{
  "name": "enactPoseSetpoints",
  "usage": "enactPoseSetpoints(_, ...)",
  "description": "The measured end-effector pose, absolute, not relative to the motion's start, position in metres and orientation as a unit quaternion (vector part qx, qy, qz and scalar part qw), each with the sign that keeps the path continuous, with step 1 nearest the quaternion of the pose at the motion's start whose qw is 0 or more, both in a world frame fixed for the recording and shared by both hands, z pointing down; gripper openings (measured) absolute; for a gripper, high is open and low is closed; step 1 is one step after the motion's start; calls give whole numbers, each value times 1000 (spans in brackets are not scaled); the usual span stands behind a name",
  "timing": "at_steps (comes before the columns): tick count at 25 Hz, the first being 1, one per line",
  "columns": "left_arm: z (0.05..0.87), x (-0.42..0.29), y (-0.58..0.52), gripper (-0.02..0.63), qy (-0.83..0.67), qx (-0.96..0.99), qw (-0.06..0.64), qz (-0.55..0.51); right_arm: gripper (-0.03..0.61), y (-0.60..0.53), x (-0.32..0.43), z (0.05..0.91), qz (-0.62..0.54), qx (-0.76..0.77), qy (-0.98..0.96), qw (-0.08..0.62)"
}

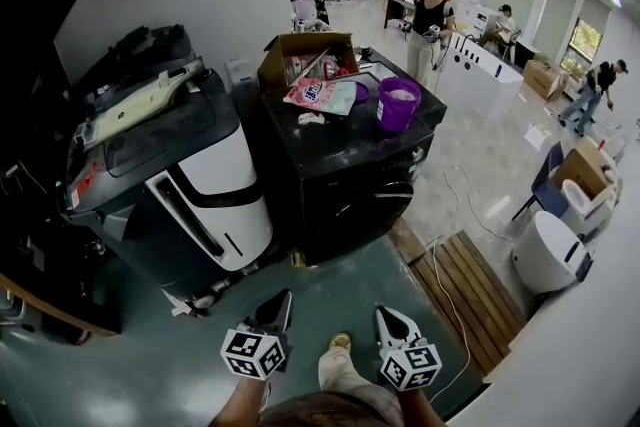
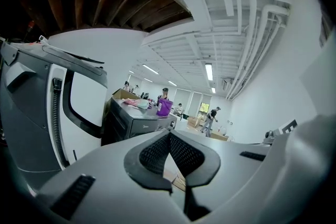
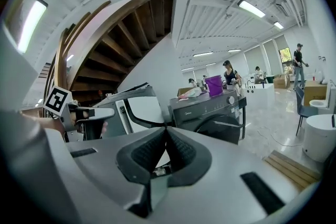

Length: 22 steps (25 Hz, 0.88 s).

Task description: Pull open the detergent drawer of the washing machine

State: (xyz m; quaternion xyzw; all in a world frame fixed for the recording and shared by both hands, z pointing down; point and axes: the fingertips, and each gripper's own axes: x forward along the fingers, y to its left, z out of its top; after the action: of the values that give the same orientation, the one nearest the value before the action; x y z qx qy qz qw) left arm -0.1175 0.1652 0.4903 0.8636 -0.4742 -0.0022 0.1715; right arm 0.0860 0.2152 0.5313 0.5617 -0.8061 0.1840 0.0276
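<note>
The black front-loading washing machine (image 1: 345, 175) stands in the middle of the head view, well ahead of both grippers. In the right gripper view its front (image 3: 212, 115) shows a control strip (image 3: 202, 103) with a knob (image 3: 229, 99); I cannot make out the drawer's outline on that strip. My left gripper (image 1: 278, 303) and right gripper (image 1: 390, 317) hang low over the green floor, side by side. The left gripper's pads (image 2: 169, 135) meet at the tip with nothing between them. The right gripper's pads (image 3: 166, 129) are also closed and empty.
On the washer's top are a cardboard box (image 1: 305, 55), a detergent bag (image 1: 320, 95) and a purple cup (image 1: 398, 103). A grey-and-white machine (image 1: 200, 185) leans at the left. A wooden pallet (image 1: 470, 290) and a cable lie at the right. Several people stand far back.
</note>
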Motion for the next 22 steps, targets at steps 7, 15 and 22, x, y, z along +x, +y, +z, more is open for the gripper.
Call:
enactPoseSetpoints(7,476,-97,95,21,-486,858,164,0,5,141,106,525,192,547,-814,23)
enactPoseSetpoints(15,476,-79,37,21,-505,848,158,2,5,72,129,526,189,529,-827,26)
enactPoseSetpoints(22,479,-75,8,21,-515,843,155,6,5,38,138,532,193,518,-833,31)
